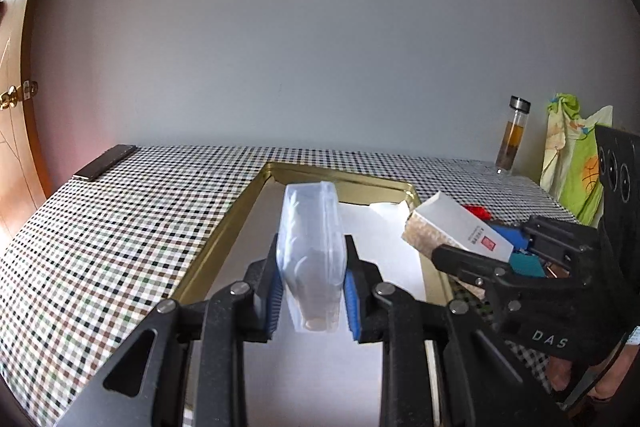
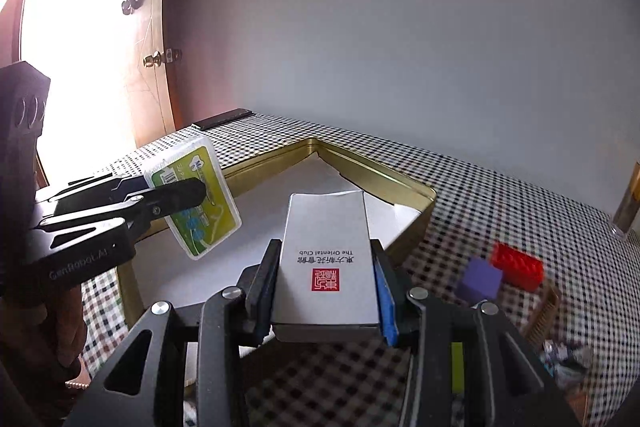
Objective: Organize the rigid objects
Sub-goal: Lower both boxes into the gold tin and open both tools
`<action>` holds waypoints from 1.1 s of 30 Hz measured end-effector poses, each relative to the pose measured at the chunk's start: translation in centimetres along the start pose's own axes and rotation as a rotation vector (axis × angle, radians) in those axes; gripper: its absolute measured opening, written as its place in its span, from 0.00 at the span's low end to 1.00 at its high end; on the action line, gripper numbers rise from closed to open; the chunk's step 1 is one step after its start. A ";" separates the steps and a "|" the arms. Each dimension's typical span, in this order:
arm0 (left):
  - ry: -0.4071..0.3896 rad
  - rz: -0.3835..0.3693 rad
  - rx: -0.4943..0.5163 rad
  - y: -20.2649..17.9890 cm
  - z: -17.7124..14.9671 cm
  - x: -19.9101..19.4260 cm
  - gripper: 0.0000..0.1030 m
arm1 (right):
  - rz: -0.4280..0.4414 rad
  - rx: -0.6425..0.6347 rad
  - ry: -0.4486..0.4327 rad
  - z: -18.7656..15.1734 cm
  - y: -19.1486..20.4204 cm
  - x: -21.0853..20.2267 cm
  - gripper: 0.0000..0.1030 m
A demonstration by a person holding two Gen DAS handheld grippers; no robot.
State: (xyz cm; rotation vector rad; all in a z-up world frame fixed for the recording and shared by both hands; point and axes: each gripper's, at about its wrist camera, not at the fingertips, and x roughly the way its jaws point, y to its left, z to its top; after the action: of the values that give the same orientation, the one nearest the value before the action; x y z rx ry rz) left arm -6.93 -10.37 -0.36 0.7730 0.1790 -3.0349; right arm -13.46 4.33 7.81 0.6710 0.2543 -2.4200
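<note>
Left wrist view: left gripper [image 1: 314, 291] clenches a clear rigid plastic case [image 1: 314, 255] by its narrow faces, above the gold rectangular tin tray [image 1: 240, 215]; light, slick, likely to slip. At 3 o'clock, right gripper [image 2: 326, 291] grasps a stiff white cardboard box [image 2: 328, 259] across its long sides.
</note>
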 end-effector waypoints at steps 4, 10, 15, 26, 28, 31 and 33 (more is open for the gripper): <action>0.038 0.002 0.011 0.5 1.0 1.2 0.23 | -0.007 -0.024 0.016 1.0 0.1 1.3 0.43; 0.103 0.005 0.018 1.3 2.0 3.4 0.23 | -0.024 -0.018 0.047 1.5 -0.2 3.4 0.43; 0.162 0.027 0.050 1.2 2.5 5.2 0.23 | -0.031 -0.019 0.086 1.8 -0.3 5.1 0.43; 0.238 0.067 0.056 1.5 3.0 7.5 0.23 | -0.047 -0.018 0.149 2.1 -0.7 7.4 0.43; 0.241 0.075 0.061 1.5 3.1 7.6 0.23 | -0.046 -0.014 0.155 2.1 -0.6 7.8 0.43; 0.247 0.076 0.061 1.5 3.2 7.8 0.24 | -0.047 -0.014 0.156 2.1 -0.4 8.0 0.43; 0.248 0.078 0.061 1.6 3.2 7.9 0.24 | -0.048 -0.016 0.157 2.1 -0.3 8.1 0.43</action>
State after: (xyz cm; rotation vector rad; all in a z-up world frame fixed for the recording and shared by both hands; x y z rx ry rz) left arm -15.40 -12.16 -1.51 1.1321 0.0551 -2.8751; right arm -20.03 -0.19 5.38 0.8580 0.3565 -2.4104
